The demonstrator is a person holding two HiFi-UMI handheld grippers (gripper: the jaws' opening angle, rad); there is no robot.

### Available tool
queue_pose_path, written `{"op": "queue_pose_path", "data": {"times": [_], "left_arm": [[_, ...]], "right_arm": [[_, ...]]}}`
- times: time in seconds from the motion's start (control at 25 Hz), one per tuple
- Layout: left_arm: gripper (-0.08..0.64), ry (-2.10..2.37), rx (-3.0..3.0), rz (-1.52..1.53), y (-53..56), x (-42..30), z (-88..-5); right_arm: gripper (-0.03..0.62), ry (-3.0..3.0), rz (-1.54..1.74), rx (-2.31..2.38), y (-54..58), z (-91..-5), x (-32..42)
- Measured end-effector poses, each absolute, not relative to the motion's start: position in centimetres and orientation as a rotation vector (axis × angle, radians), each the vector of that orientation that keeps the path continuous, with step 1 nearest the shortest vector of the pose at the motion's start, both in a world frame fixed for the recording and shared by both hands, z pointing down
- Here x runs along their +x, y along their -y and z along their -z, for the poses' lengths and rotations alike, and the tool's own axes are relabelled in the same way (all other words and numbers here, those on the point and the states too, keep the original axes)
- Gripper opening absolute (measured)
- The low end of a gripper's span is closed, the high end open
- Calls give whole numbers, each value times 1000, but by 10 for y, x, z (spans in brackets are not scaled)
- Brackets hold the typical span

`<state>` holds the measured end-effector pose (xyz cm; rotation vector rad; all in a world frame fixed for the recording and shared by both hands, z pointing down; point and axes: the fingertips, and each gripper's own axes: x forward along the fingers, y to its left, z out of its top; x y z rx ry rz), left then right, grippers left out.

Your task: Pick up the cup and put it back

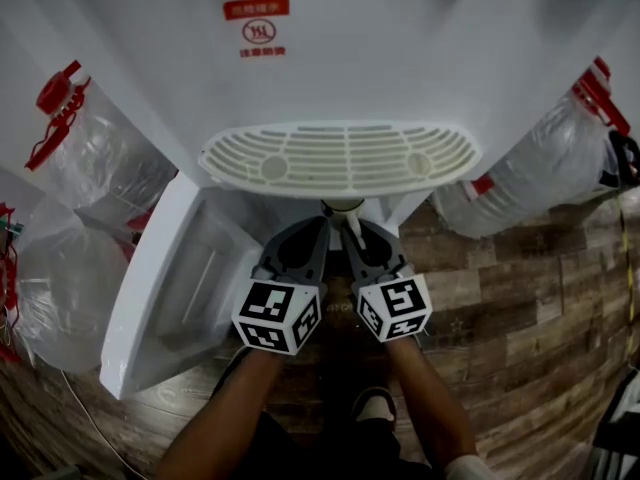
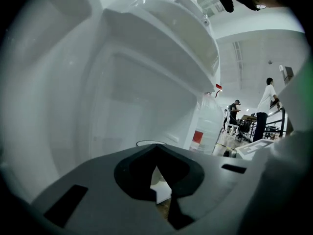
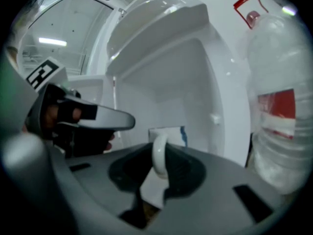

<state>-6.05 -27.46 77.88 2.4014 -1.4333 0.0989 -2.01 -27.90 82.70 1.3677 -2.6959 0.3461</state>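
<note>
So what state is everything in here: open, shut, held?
cabinet door: swung open.
cup: held by its handle in the right gripper.
right gripper: shut on the cup.
left gripper: jaws together, nothing between them.
water jug: red cap on.

Cup (image 1: 342,206) mostly hidden under drip tray (image 1: 340,158), only a sliver showing from above. Bottle (image 3: 281,111) on the right cut off by frame edge; far people (image 2: 266,102) too small to make out.
</note>
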Motion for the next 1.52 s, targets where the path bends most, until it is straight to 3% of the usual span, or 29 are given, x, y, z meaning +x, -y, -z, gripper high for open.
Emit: {"op": "queue_pose_path", "data": {"times": [1.52], "left_arm": [[5, 1450, 2329, -134, 283, -59, -815]], "right_arm": [[80, 2614, -305, 1438, 325, -869, -39]]}}
